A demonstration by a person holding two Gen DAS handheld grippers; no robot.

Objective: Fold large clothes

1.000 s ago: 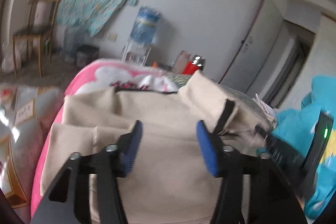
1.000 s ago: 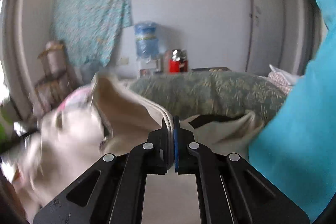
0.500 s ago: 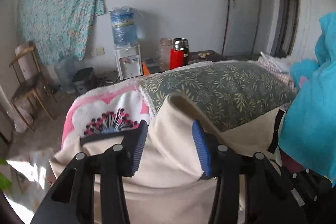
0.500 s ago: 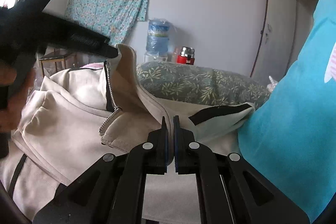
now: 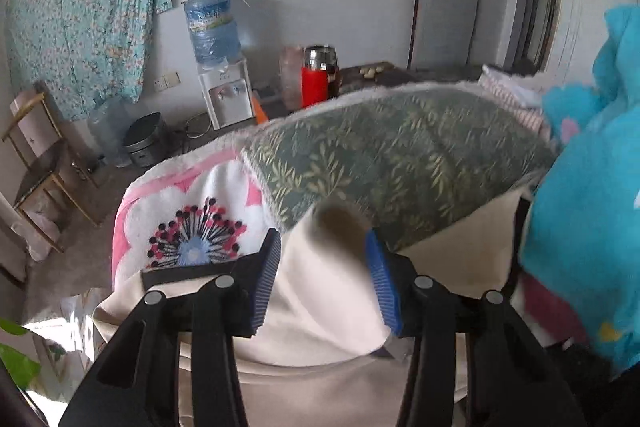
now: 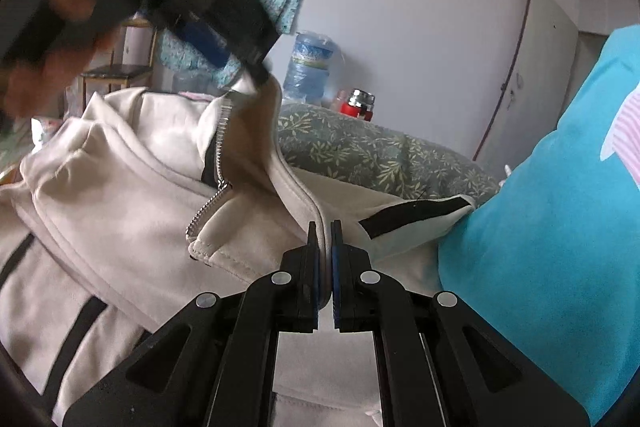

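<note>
A cream zip-up jacket (image 6: 120,187) with black stripes lies spread on the bed. In the right wrist view my right gripper (image 6: 325,227) is shut on the jacket's piped front edge, which runs straight into its jaws. My left gripper (image 5: 322,247) has a raised, bunched fold of the jacket (image 5: 320,307) filling the gap between its blue pads. Seen from the right wrist, the left gripper (image 6: 256,75) is blurred at the upper left, a hand behind it. It holds the collar end beside the zip (image 6: 218,147) up off the bed.
A green leaf-print pillow (image 5: 400,155) lies behind the jacket, beside a pink and white blanket (image 5: 192,211). Turquoise cloth (image 6: 560,227) fills the right side. Past the bed stand a water dispenser (image 5: 224,95), a red flask (image 5: 316,83) and a wooden chair (image 5: 36,155).
My left gripper left the flat jacket body, swung right, and its jaws narrowed around a fold of fabric. It now lifts the collar into the right wrist view. The right gripper stayed shut.
</note>
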